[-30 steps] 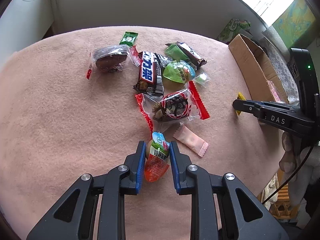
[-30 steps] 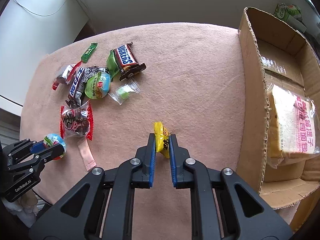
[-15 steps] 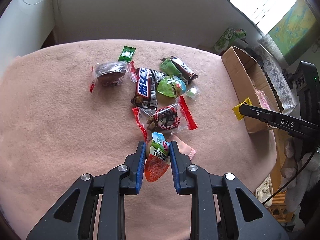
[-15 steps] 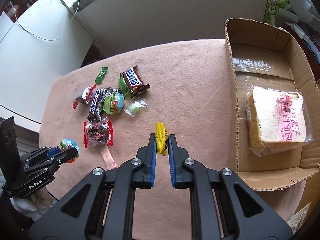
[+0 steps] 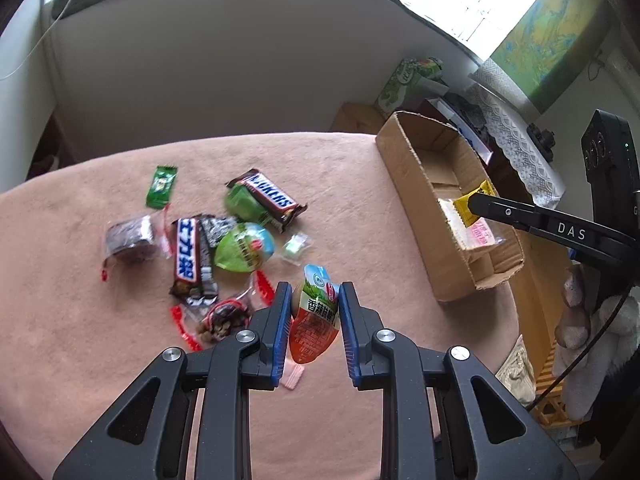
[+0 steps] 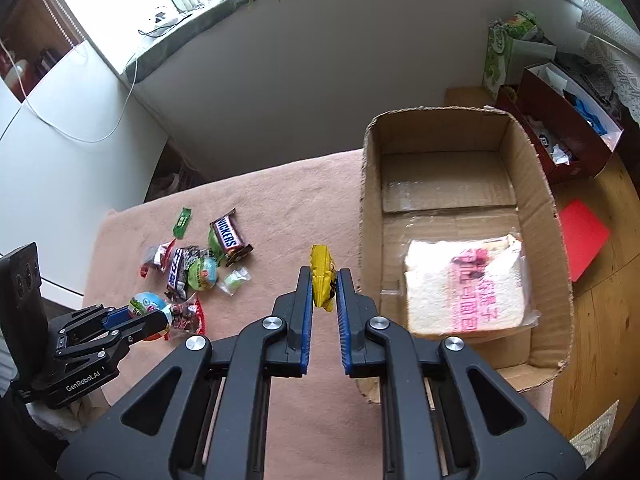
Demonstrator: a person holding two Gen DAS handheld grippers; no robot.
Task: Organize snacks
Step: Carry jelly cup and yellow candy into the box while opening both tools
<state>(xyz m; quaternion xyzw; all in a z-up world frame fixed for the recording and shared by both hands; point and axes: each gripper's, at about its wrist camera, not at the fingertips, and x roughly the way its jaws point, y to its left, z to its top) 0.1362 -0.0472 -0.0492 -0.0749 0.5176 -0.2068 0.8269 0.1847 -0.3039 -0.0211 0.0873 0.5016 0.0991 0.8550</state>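
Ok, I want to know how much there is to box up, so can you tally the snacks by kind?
Snickers bars: 2
Green packs: 3
Clear packs with red ends: 2
Small clear candy: 1
Pink packet: 1
Pouch in left tool: 1
Yellow packet in right tool: 1
Bread pack in box: 1
Total: 12 (black-and-white wrapper unclear, not counted)
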